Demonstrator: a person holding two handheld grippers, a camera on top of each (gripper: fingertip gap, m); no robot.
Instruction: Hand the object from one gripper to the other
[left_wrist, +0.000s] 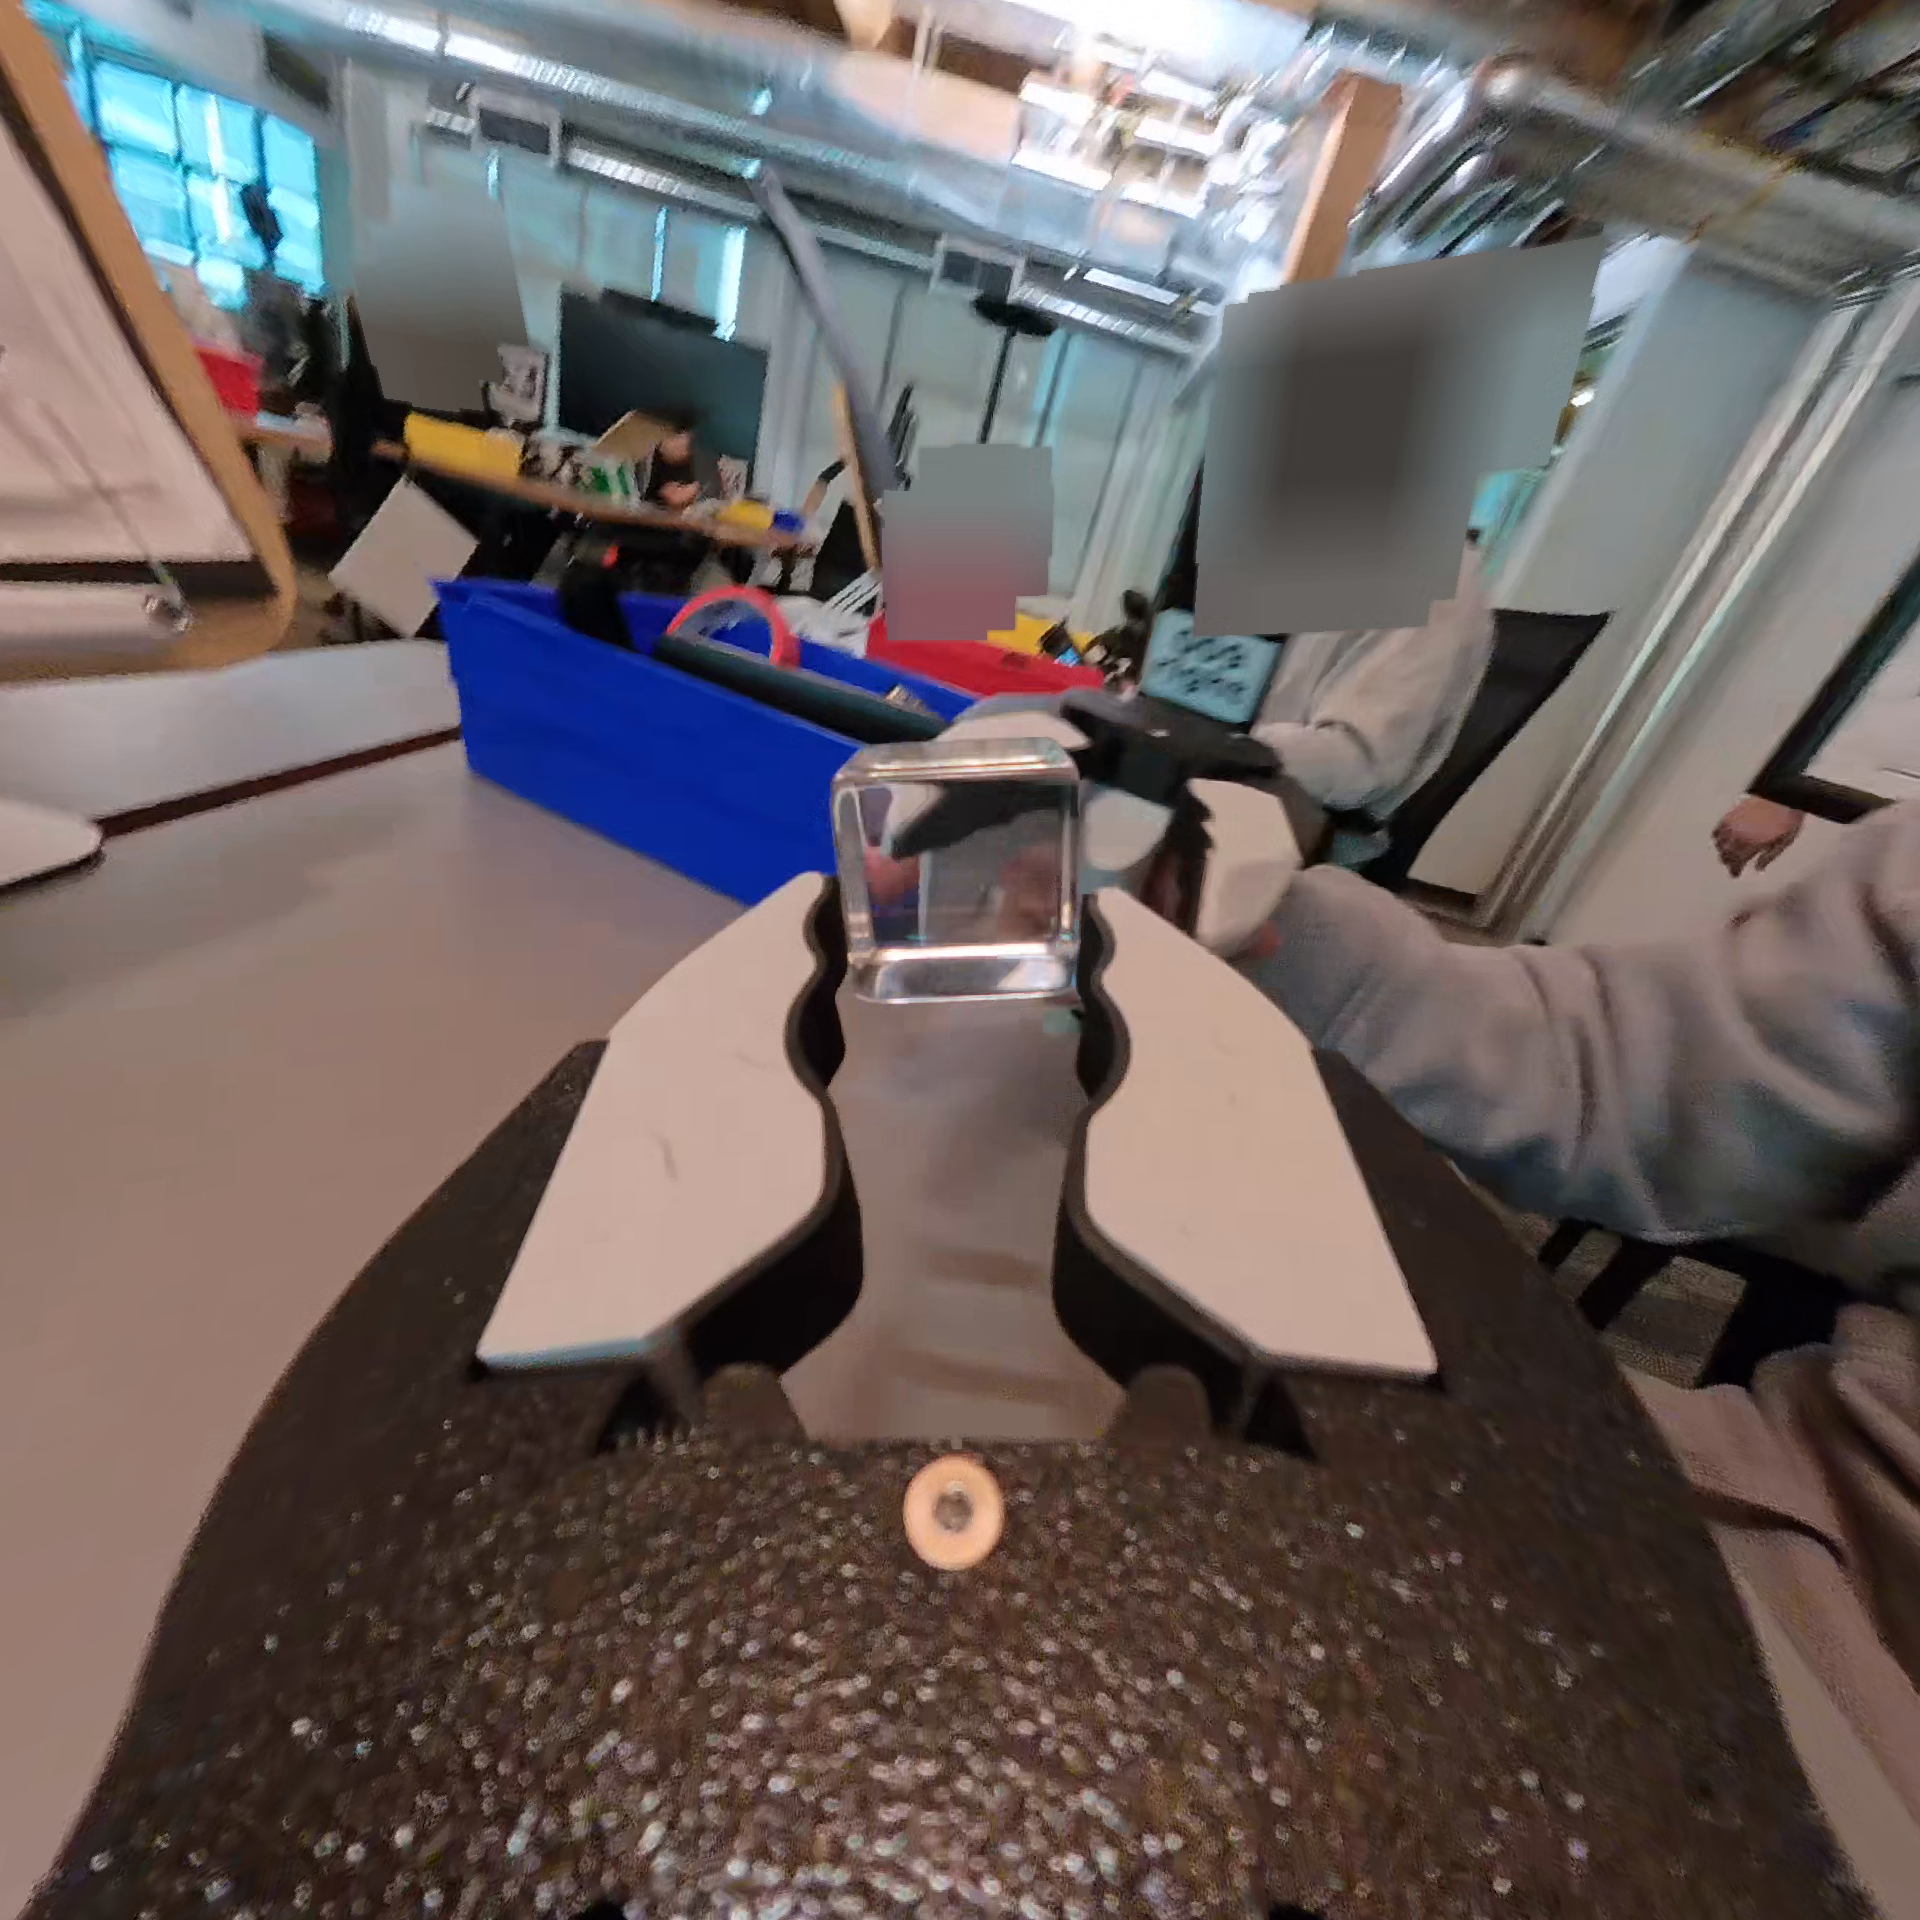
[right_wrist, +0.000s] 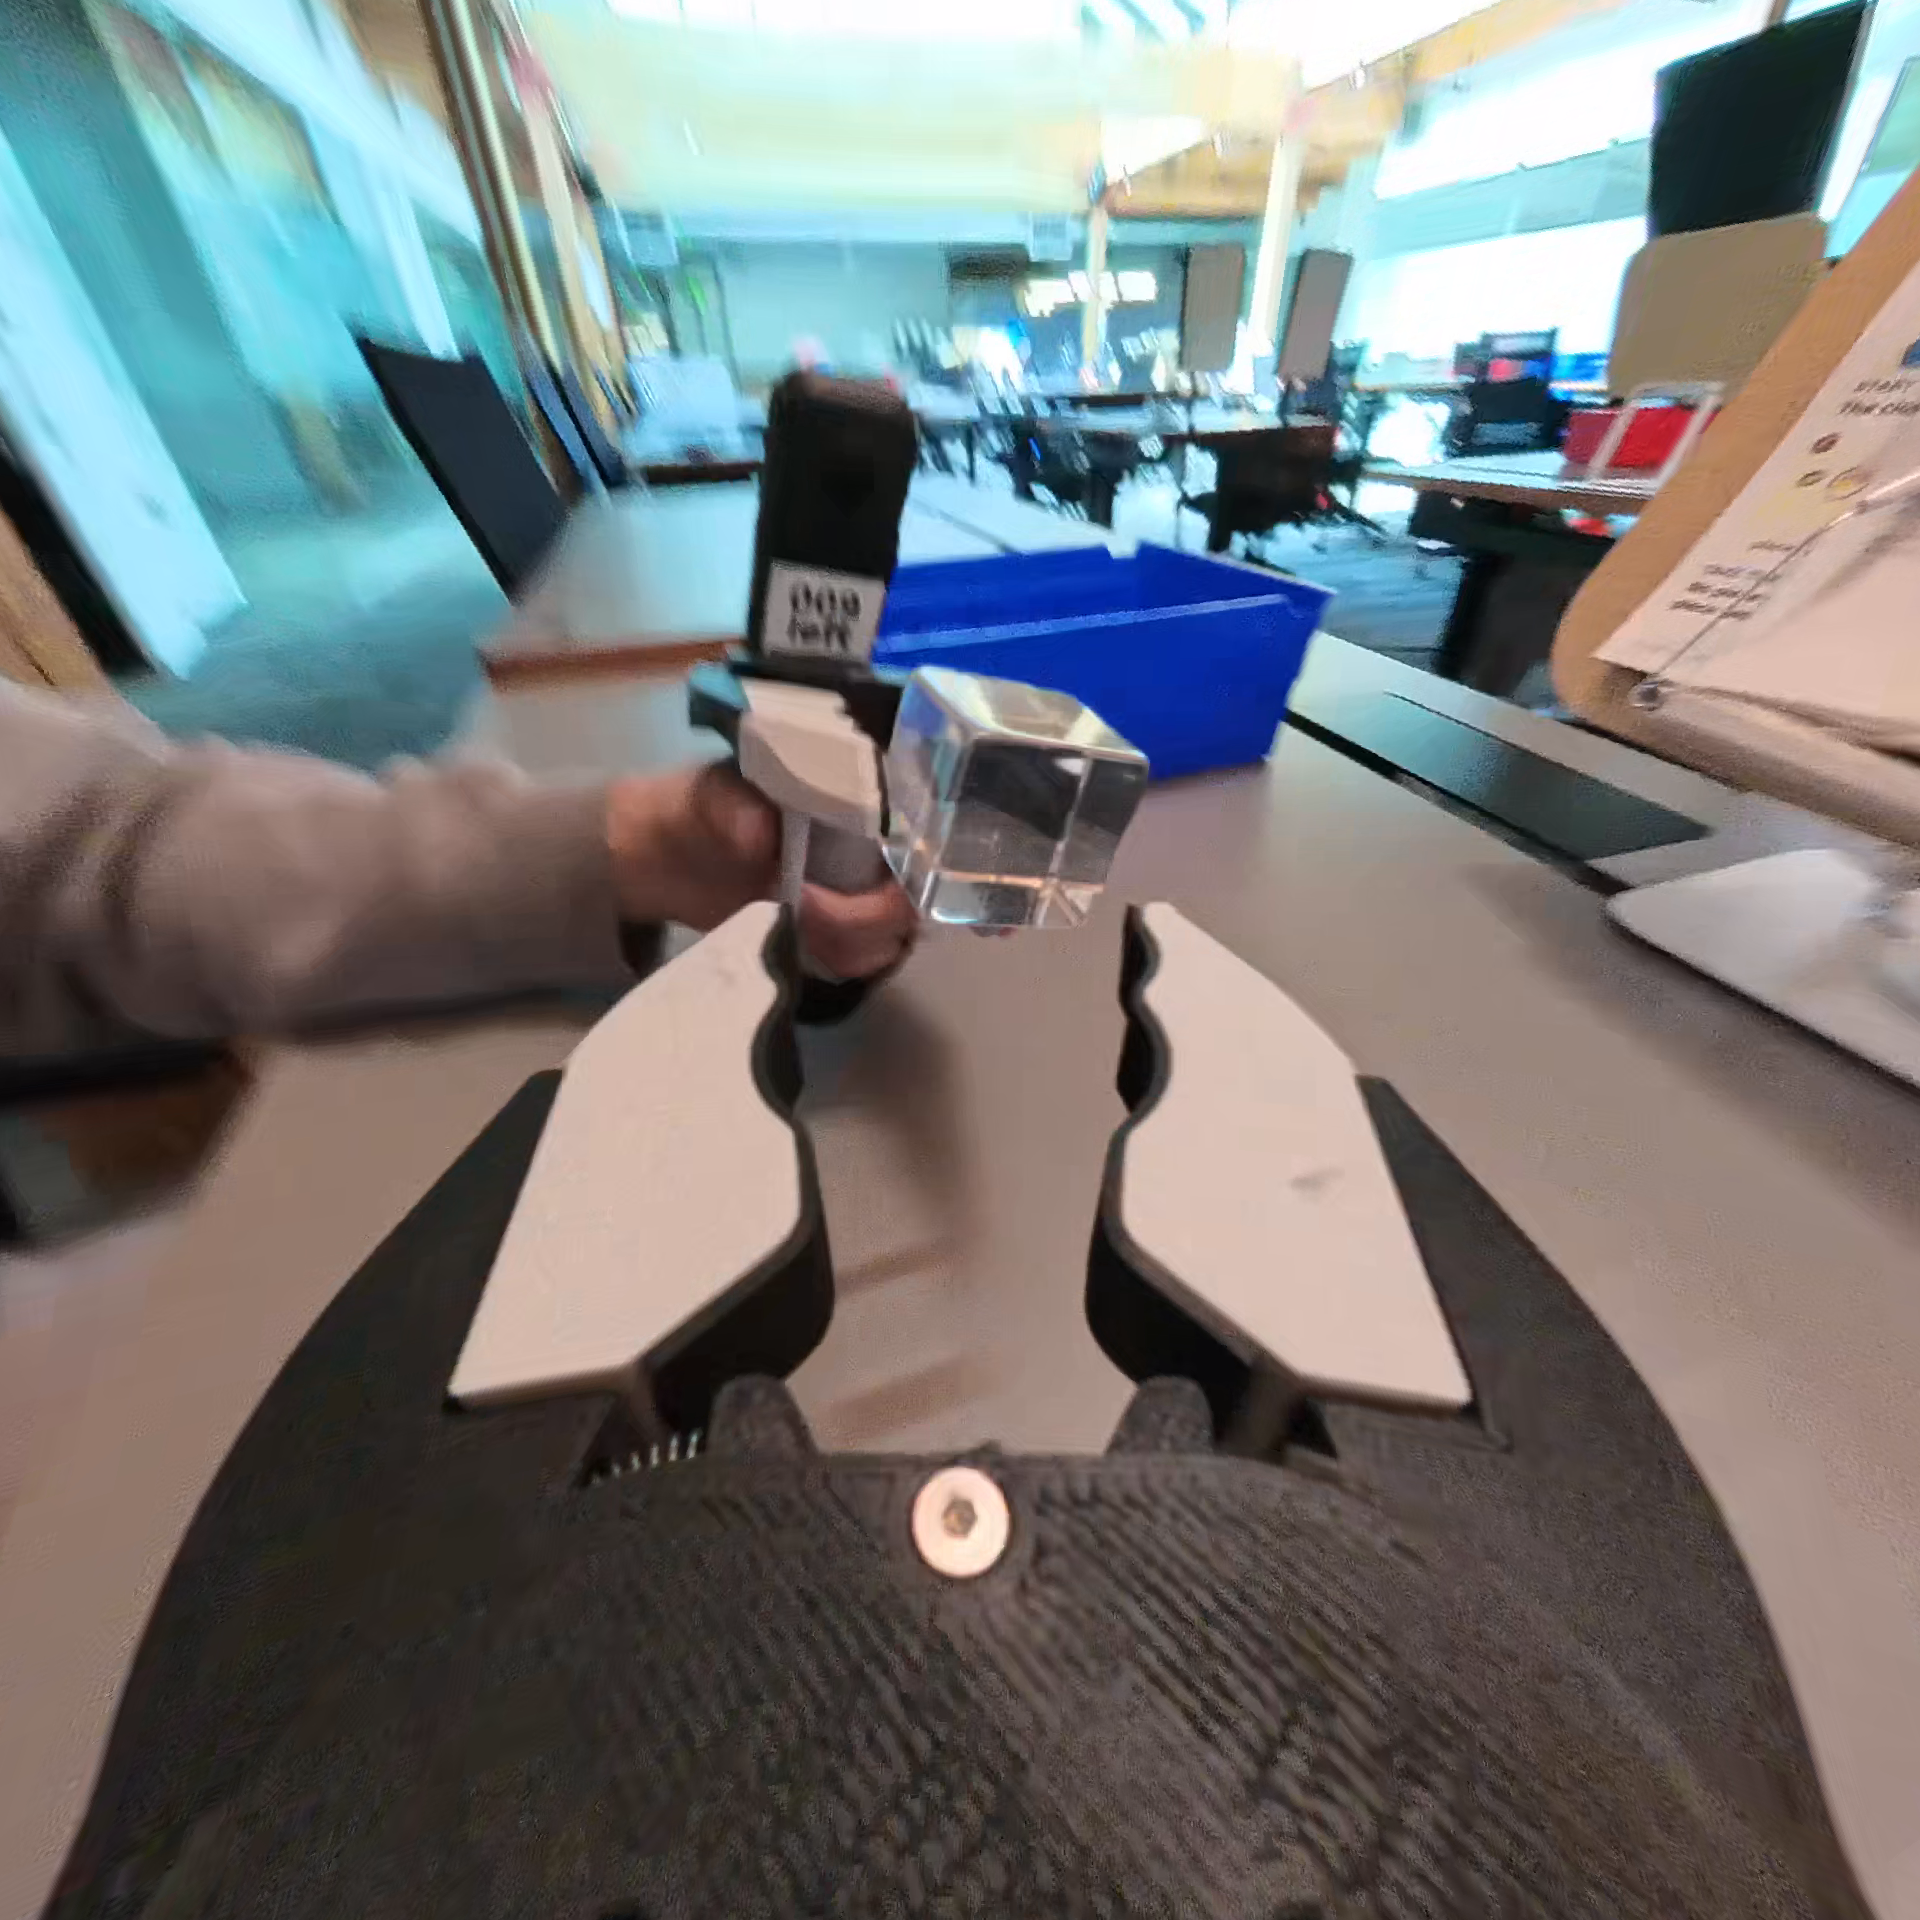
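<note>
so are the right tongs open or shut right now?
Open. In the right wrist view the right tongs stand apart with table showing between them, and the clear cube, clamped by the left tongs, sits just ahead, ungripped.

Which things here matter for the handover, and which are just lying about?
In the job:
clear square acrylic cube
left hand-held gripper, shut on it
right hand-held gripper, open

Lying about:
blue plastic bin
red plastic bin
grey table

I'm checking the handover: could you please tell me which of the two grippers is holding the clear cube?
The left gripper holds the cube, clamped between its fingertips. The right gripper is open and empty, with the cube just beyond its tips.
</note>
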